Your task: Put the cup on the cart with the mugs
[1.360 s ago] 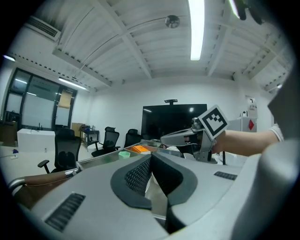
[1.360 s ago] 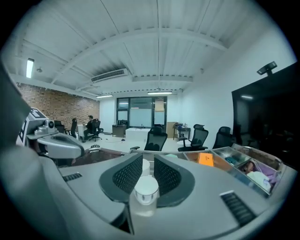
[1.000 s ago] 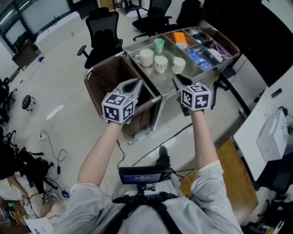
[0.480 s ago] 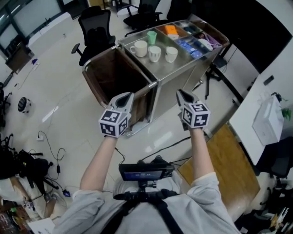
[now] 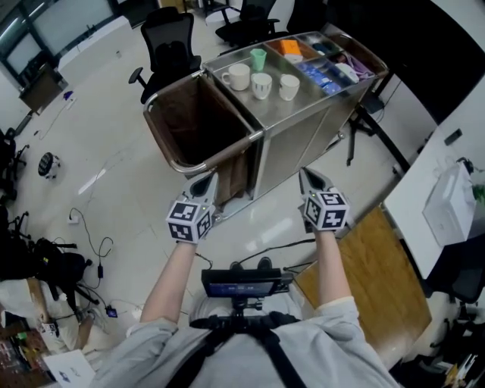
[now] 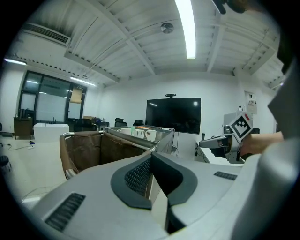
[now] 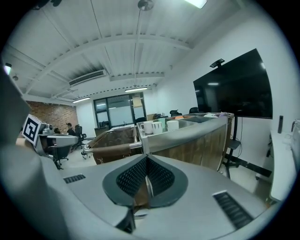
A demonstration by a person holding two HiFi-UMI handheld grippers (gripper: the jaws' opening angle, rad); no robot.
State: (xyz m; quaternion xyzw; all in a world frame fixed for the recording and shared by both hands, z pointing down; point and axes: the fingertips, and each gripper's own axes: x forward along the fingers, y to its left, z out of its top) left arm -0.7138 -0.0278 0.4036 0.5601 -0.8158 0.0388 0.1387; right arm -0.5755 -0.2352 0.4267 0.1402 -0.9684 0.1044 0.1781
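Head view: chair (image 5: 244,17) bhd cart (image 5: 297,144) cropped

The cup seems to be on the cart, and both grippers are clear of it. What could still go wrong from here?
1. The green cup stands close beside the white mugs on the cart. A bump to the cart might knock it over.
2. Loose floor cables lie to the person's left and could snag a foot if the person steps that way.

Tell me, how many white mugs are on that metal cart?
3, in a row on the shiny metal cart's top: left white mug, middle white mug, right white mug, just in front of a small pale green cup. The bins beyond might hide more.
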